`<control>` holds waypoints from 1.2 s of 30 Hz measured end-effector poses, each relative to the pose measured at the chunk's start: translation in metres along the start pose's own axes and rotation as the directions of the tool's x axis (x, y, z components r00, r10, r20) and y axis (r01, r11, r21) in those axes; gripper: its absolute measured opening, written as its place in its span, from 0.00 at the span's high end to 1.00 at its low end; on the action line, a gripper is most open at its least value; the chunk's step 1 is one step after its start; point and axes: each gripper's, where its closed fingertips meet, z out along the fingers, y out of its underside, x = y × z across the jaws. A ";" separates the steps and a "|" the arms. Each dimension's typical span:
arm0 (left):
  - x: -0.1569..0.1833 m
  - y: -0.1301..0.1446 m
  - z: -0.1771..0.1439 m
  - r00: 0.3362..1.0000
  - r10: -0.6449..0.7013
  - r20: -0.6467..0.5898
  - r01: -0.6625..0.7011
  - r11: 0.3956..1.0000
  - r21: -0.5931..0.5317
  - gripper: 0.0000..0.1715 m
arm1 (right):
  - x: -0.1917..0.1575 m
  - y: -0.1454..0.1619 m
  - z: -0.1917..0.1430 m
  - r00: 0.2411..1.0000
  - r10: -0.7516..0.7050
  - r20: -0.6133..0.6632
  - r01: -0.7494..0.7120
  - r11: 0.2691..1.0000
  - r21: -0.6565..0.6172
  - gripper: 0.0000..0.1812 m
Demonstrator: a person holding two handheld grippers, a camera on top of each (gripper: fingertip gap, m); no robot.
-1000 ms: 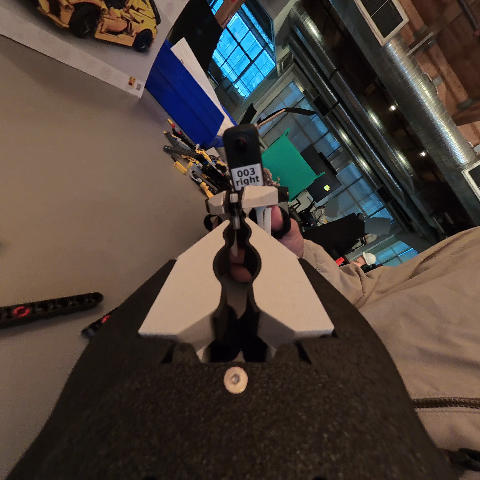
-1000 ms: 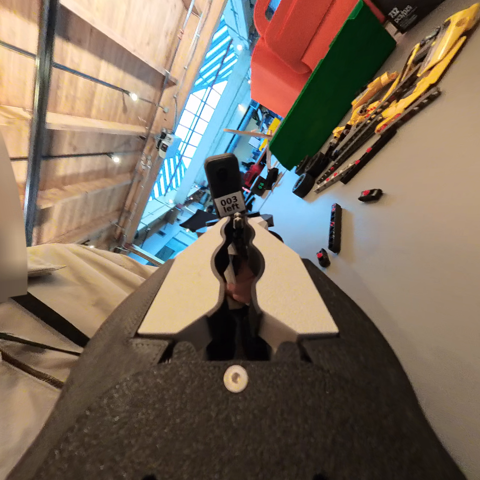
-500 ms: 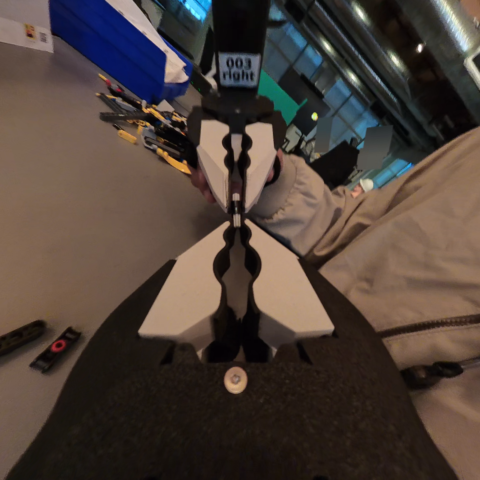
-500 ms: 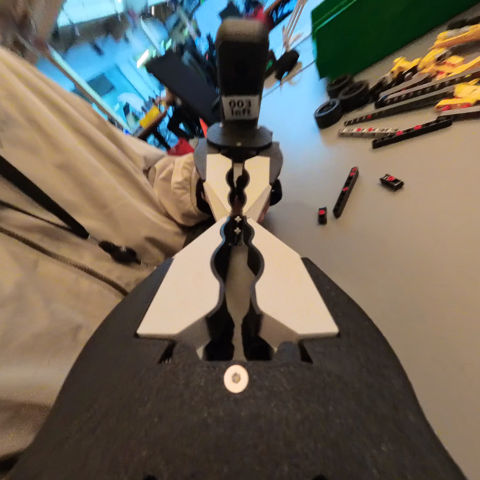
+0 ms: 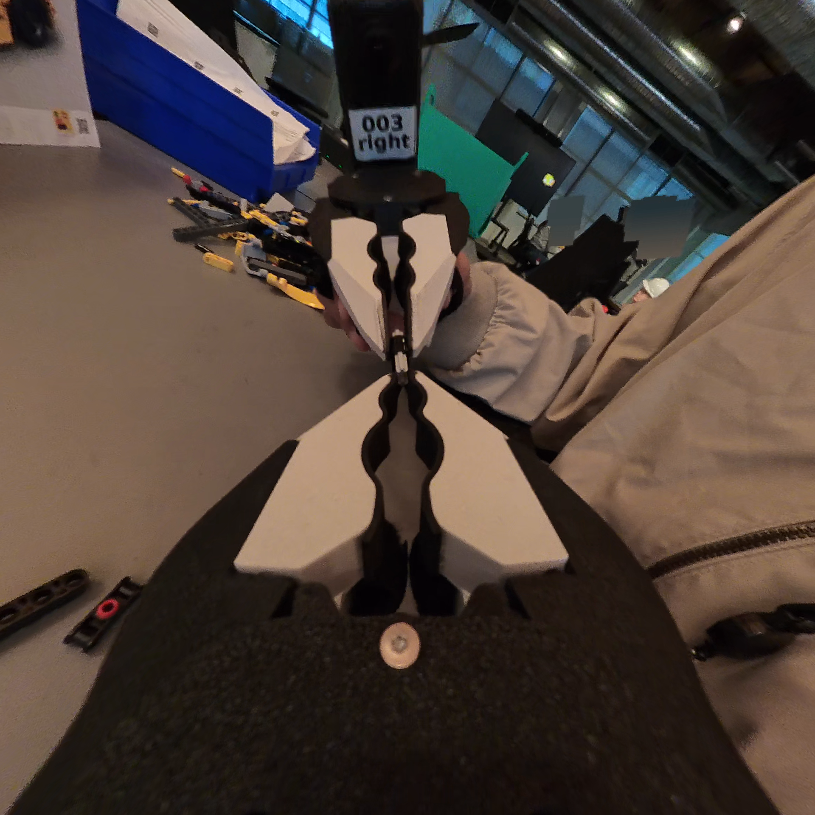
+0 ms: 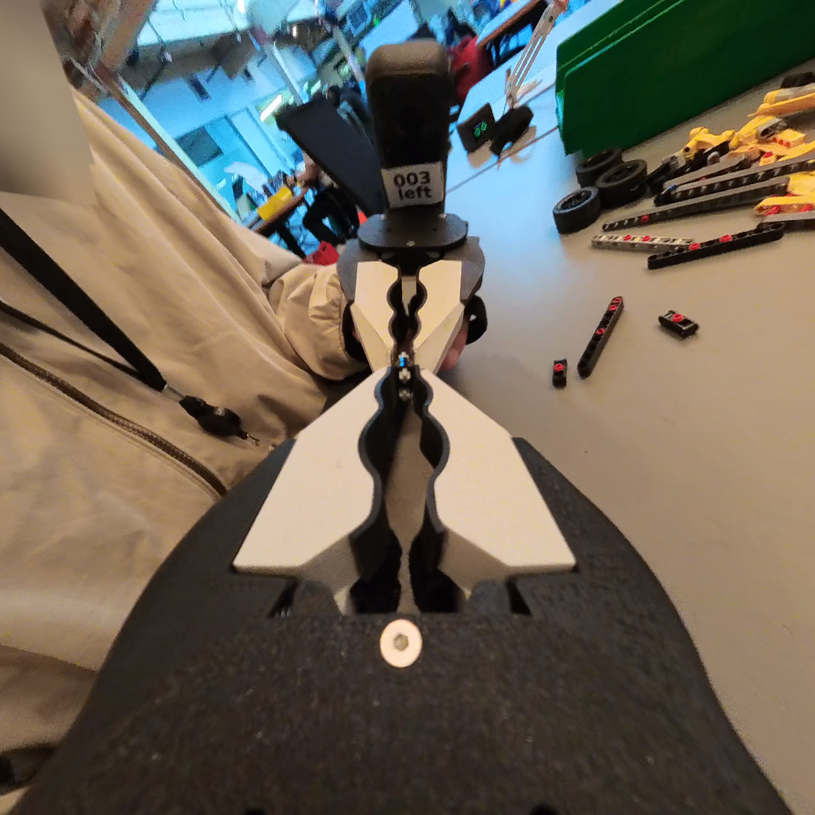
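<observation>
My left gripper (image 5: pixel 400 380) and right gripper (image 6: pixel 403 381) point at each other tip to tip above a grey table (image 5: pixel 132 375). A small black and light-grey piece (image 5: pixel 399 359) bridges the two sets of tips. Both grippers are shut on it, one at each end. In the right wrist view the piece (image 6: pixel 403 375) sits pinched in my right tips, with the left gripper (image 6: pixel 403 359) directly beyond it. In the left wrist view the right gripper (image 5: pixel 398 348) is directly beyond the piece. A hand in a beige sleeve holds each gripper.
A black beam (image 5: pixel 39 600) and a short black part with a red pin (image 5: pixel 103 611) lie at the left. Another beam (image 6: pixel 600 337), small parts (image 6: pixel 559 372), tyres (image 6: pixel 575 215), yellow model parts (image 6: pixel 749 136), a green bin (image 6: pixel 683 75) and a blue bin (image 5: pixel 185 110) lie beyond. Only a small space, under 4 cm, lies between the two pairs of fingers.
Both grippers have rolled level and dropped from pointing up toward the ceiling. They have drawn back from an overlapping position to tip to tip, the small piece still between them.
</observation>
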 end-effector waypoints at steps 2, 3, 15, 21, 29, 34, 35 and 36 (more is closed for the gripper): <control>-0.002 -0.009 -0.005 1.000 -0.023 0.006 0.022 0.998 0.055 0.96 | 0.001 -0.005 -0.001 0.999 0.037 0.018 -0.038 0.997 0.061 0.97; -0.004 -0.015 -0.008 0.999 -0.029 0.014 0.027 0.996 0.087 0.95 | 0.003 -0.004 0.000 0.999 0.040 0.009 -0.041 0.997 0.067 0.97; -0.006 -0.016 -0.010 0.999 0.008 0.044 -0.012 0.995 0.095 0.90 | 0.005 -0.007 0.005 0.997 0.082 0.013 -0.083 0.984 0.157 0.97; -0.008 -0.014 -0.008 0.998 0.011 0.062 -0.017 0.996 0.086 0.91 | 0.005 -0.010 0.005 0.995 0.098 0.029 -0.102 0.978 0.183 0.97; -0.005 -0.015 -0.009 0.995 0.065 0.070 -0.071 0.993 0.091 0.96 | 0.004 -0.013 0.006 0.992 0.119 0.040 -0.125 0.970 0.210 0.97; 0.000 -0.021 -0.011 0.999 0.033 0.016 -0.035 0.990 0.137 0.96 | -0.002 -0.019 0.004 0.995 0.076 0.057 -0.088 0.965 0.246 0.95; 0.001 -0.021 -0.011 0.999 0.048 0.025 -0.051 0.989 0.136 0.96 | -0.002 -0.019 0.004 0.995 0.077 0.055 -0.088 0.966 0.242 0.97; 0.001 -0.020 -0.010 0.998 0.058 0.031 -0.062 0.989 0.131 0.96 | -0.002 -0.018 0.004 0.997 0.066 0.049 -0.077 0.967 0.242 0.97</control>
